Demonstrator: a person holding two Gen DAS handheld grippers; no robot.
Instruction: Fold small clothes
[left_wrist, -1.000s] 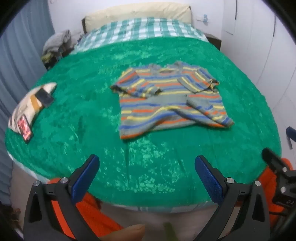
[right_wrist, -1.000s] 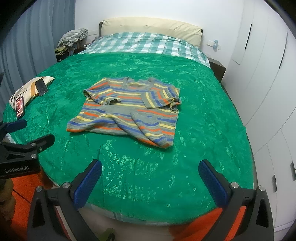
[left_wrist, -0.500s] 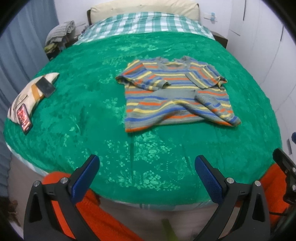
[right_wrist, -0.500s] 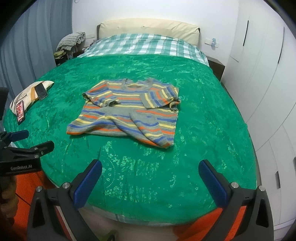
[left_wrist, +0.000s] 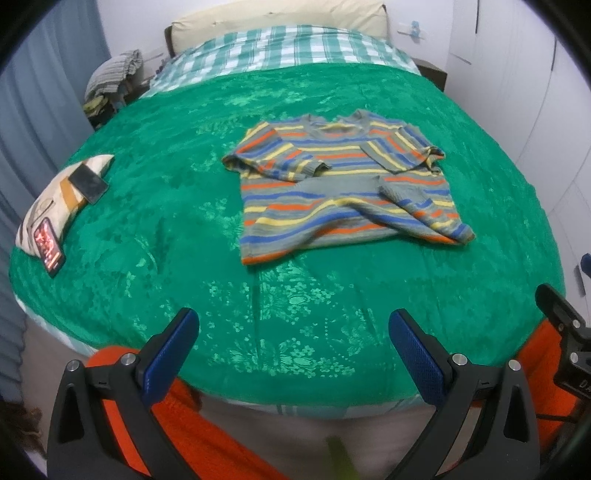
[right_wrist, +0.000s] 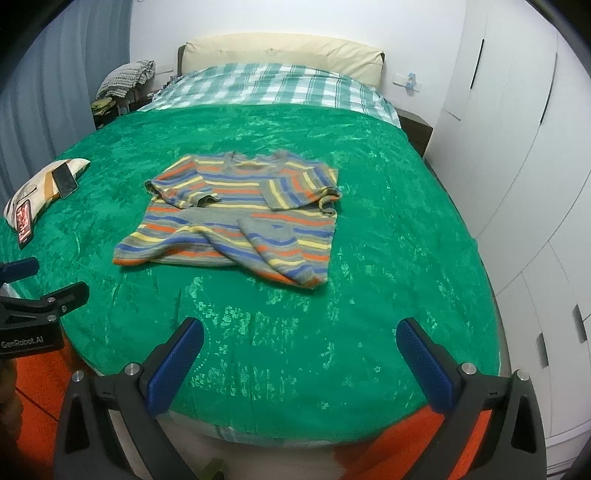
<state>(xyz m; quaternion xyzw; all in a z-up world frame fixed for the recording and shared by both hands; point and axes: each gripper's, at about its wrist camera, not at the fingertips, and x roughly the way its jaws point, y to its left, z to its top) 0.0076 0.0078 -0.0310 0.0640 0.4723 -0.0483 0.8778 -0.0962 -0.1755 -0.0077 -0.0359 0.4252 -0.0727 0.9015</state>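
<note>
A small striped sweater (left_wrist: 343, 188), grey with orange, blue and yellow bands, lies on the green bedspread (left_wrist: 184, 221) with both sleeves folded in over its front. It also shows in the right wrist view (right_wrist: 240, 218). My left gripper (left_wrist: 293, 332) is open and empty, over the bed's near edge, well short of the sweater. My right gripper (right_wrist: 300, 341) is open and empty, also at the near edge. The left gripper's body shows at the left of the right wrist view (right_wrist: 40, 299).
A small pillow (left_wrist: 55, 192) with two phones on it lies at the bed's left edge. A checked sheet (right_wrist: 266, 85) and cream pillow lie at the head. White wardrobe doors (right_wrist: 517, 147) stand along the right. Orange floor (left_wrist: 535, 358) lies below.
Both grippers have moved a little forward and up towards the bed, so the sweater sits lower and larger in the views. Both stay open. The sweater has not moved.
</note>
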